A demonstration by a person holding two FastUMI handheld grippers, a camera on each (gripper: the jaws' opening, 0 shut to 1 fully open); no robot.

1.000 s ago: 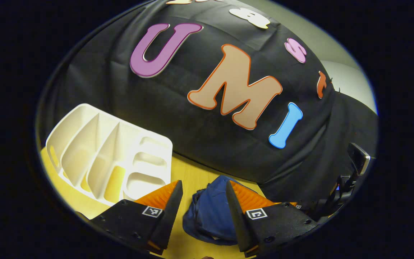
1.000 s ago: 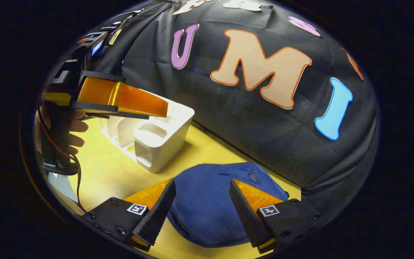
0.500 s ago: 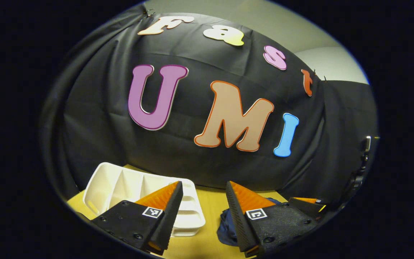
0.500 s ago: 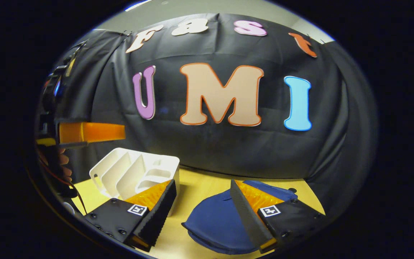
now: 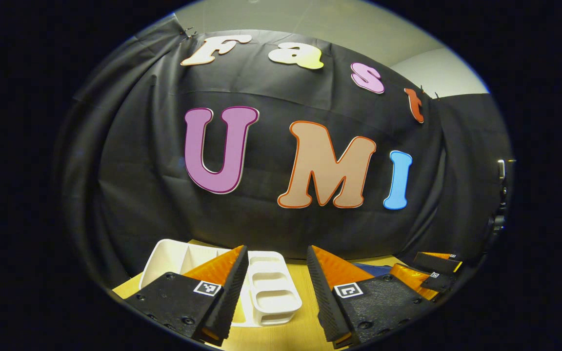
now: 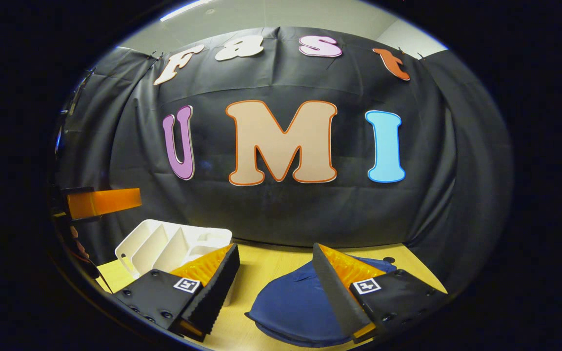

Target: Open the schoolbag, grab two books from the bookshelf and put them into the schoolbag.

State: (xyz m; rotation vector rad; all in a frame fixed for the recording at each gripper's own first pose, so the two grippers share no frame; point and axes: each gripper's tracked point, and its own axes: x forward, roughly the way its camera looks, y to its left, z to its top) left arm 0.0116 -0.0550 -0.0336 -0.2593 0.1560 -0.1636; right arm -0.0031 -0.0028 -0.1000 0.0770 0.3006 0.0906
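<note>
The blue schoolbag [image 6: 291, 307] lies flat on the yellow table [image 6: 271, 263], below and between my right gripper's fingers. My right gripper [image 6: 273, 285] is open and holds nothing. The white bookshelf [image 6: 164, 243] stands on the table's left with no books seen in its slots. My left gripper [image 5: 273, 287] is open and holds nothing, with the white bookshelf [image 5: 266, 290] just beyond its tips. A sliver of the blue schoolbag [image 5: 371, 268] lies to the right in the left gripper view. The left gripper's orange finger [image 6: 103, 201] juts in at the far left of the right gripper view.
The black cloth wall [image 6: 281, 214] closes off the back of the table. The right gripper's orange and black fingertips [image 5: 432, 273] poke in at the lower right of the left gripper view. A dark stand [image 5: 498, 204] rises at the right edge there.
Both grippers have tilted up and drawn back, so the bag and the bookshelf sit lower in both views. Both grippers stay open with nothing in them.
</note>
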